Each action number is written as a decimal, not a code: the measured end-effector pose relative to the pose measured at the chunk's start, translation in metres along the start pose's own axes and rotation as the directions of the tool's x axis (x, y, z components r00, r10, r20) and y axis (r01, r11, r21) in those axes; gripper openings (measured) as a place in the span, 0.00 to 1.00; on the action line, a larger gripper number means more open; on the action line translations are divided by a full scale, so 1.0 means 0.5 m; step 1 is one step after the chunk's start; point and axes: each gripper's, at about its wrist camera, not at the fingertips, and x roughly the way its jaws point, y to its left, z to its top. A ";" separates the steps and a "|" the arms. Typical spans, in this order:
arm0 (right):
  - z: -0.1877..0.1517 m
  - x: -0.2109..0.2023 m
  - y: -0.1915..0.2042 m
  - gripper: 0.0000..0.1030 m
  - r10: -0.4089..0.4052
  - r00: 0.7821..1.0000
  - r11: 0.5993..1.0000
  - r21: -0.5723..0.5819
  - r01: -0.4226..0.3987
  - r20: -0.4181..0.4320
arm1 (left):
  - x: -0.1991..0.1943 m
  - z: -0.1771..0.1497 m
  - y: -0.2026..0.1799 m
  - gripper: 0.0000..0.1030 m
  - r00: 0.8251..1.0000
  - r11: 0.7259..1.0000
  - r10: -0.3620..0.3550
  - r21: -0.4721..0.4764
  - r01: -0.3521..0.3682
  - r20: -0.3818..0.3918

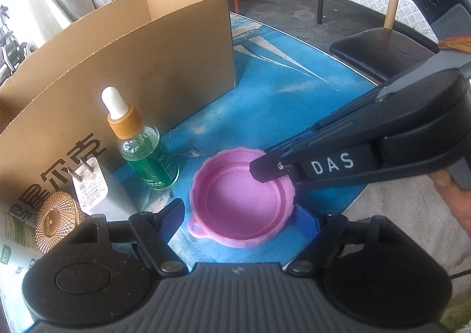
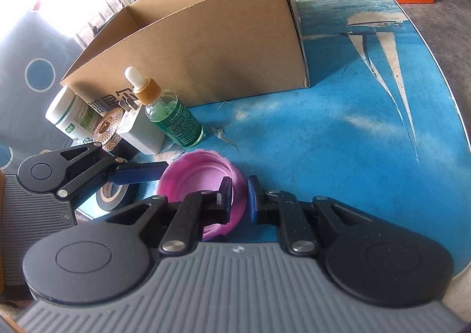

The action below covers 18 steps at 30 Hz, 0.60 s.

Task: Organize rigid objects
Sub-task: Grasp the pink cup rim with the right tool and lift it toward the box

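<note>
A pink collapsible bowl (image 1: 243, 200) (image 2: 197, 182) lies on the blue table. My left gripper (image 1: 240, 219) is open, one finger on each side of the bowl. My right gripper (image 2: 239, 194) straddles the bowl's right rim, one finger inside and one outside, with a narrow gap. It reaches in from the right in the left wrist view (image 1: 265, 169). A green dropper bottle (image 1: 144, 144) (image 2: 170, 115), a white charger (image 1: 94, 188) (image 2: 138, 129) and a copper lid (image 1: 56, 221) (image 2: 107, 127) stand beside an open cardboard box (image 1: 132, 47) (image 2: 206, 38).
A white jar (image 2: 73, 115) stands left of the copper lid. A black tape roll (image 2: 116, 194) lies under my left gripper's arm. A black chair (image 1: 379, 47) stands past the table's far edge. The table's edge (image 2: 459, 127) curves at the right.
</note>
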 end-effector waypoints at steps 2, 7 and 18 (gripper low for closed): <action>0.001 0.000 0.001 0.10 -0.001 1.000 1.000 -0.002 0.001 -0.002 | 0.005 0.004 0.002 0.78 1.000 1.000 -0.008 -0.009 0.008 0.004; 0.002 0.003 0.004 0.10 0.001 1.000 1.000 -0.004 -0.001 0.000 | 0.005 0.005 0.001 0.73 1.000 1.000 -0.021 -0.020 0.022 0.018; -0.003 -0.012 0.008 0.11 0.005 1.000 1.000 0.000 -0.005 0.023 | -0.010 0.009 -0.009 0.73 1.000 1.000 0.001 -0.016 0.000 0.030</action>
